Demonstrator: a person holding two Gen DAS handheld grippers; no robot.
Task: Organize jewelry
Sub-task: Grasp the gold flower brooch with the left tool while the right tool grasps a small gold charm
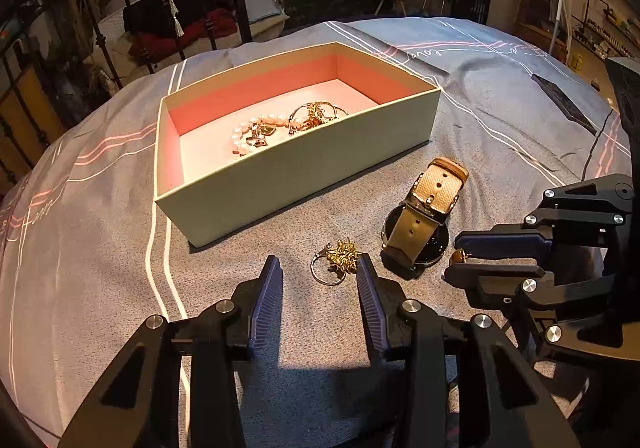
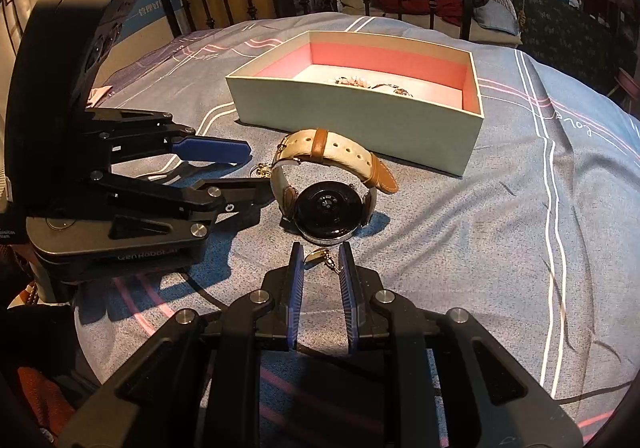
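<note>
Roughly halfway done, looks like: pearls and gold pieces are already dropped in the box, while the watch and gold earring are left on the bedspread, the earring flanked by the unclenched left gripper, a small gold piece pinched by the right gripper.

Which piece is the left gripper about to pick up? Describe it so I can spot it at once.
Start at the open box with the pink lining on the grey bedspread. In front of its near wall, left of the watch, lies a small gold earring by the open left gripper fingertips. Unlike the strapped watch, it is a thin hoop carrying a spiky gold cluster.
</note>
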